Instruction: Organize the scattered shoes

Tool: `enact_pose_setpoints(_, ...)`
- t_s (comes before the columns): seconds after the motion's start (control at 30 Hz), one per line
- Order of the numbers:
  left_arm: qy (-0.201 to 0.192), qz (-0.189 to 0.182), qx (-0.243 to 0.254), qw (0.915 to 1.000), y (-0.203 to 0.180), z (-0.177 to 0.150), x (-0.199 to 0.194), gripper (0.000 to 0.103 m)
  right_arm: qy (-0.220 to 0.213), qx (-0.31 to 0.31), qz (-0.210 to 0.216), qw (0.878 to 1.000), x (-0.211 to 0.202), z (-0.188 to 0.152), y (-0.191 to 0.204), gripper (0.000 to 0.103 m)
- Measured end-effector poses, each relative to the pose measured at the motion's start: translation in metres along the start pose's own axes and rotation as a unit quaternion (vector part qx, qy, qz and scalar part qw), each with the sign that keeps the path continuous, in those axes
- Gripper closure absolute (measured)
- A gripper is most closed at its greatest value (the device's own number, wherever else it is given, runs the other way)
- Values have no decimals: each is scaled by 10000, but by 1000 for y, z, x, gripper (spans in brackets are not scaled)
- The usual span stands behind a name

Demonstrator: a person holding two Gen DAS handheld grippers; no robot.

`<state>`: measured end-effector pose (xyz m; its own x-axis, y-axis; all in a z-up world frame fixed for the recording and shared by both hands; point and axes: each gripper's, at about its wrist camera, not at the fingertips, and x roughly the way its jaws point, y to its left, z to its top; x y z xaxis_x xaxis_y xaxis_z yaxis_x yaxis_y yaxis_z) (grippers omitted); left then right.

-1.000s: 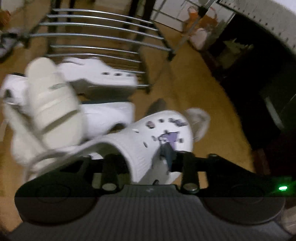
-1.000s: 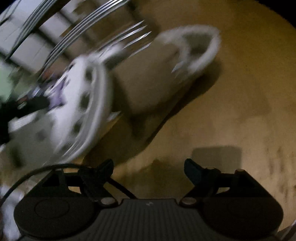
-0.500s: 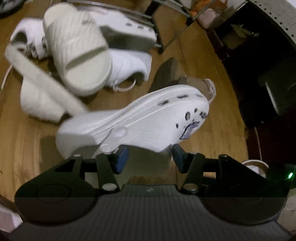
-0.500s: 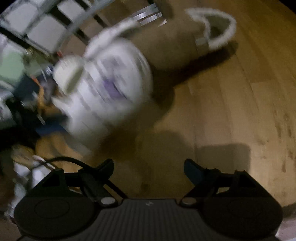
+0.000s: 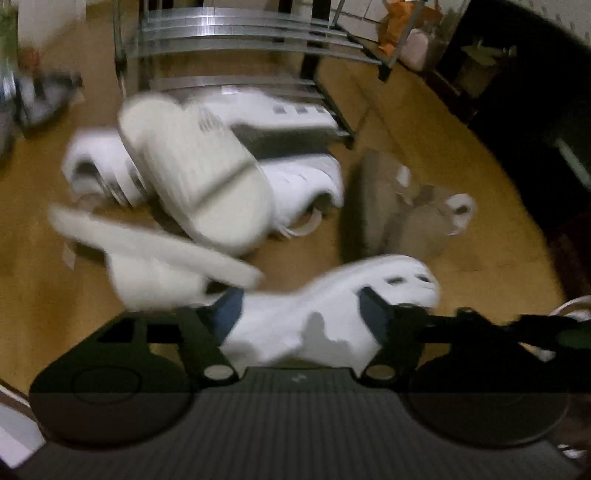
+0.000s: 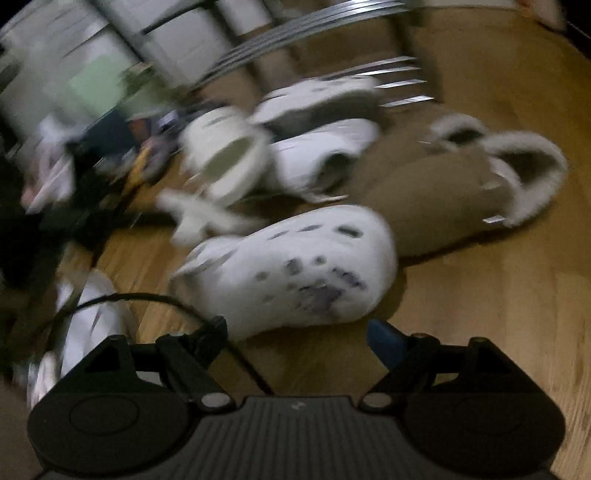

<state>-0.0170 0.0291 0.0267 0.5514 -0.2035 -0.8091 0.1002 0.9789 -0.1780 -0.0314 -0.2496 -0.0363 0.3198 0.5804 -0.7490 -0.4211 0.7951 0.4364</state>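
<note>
Black ribbed left tool [image 5: 300, 310], blue pads [image 5: 226, 310], silver screws.

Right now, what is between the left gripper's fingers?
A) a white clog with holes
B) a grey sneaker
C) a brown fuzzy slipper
A: the white clog with holes lies between the left gripper, whose jaws are opening; the brown fuzzy slipper lies apart on the wooden floor.

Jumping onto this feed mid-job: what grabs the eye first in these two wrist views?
First the white clog, lying on the wood floor between the fingers of the left gripper, whose jaws are opening. Behind it a heap of pale shoes, topped by a cream slide sandal, sits in front of the metal shoe rack. The tan fur-lined slipper lies beyond the clog; the right gripper hovers open and empty.
</note>
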Motion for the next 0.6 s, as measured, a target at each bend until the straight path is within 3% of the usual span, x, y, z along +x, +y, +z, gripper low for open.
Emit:
enact_pose_setpoints(0.17,329,157,-279,9989,23,-6,0,28,-199,145,688,9973,-23,-3,-5,18)
enact_pose_setpoints(0.27,481,318,-211,9981,30,-14,2,28,-596,580,1014,9914,-35,2,-22,16)
enact_pose_setpoints(0.37,701,527,145,9960,38,-31,-1,28,-728,958,1262,9847,-37,6,-36,14)
enact_pose_setpoints(0.4,766,582,254,9950,40,-36,-2,28,-742,1099,1279,9829,-36,7,-41,14)
enact_pose_setpoints(0.47,790,521,345,9949,43,-43,-6,28,-542,932,896,9901,-22,9,-36,14)
enact_pose_setpoints(0.53,798,434,386,9951,44,-49,-7,28,-36,243,369,9990,6,5,-11,14)
enact_pose_setpoints(0.6,793,311,404,9955,44,-56,-6,28,443,-209,337,9982,33,-7,9,14)
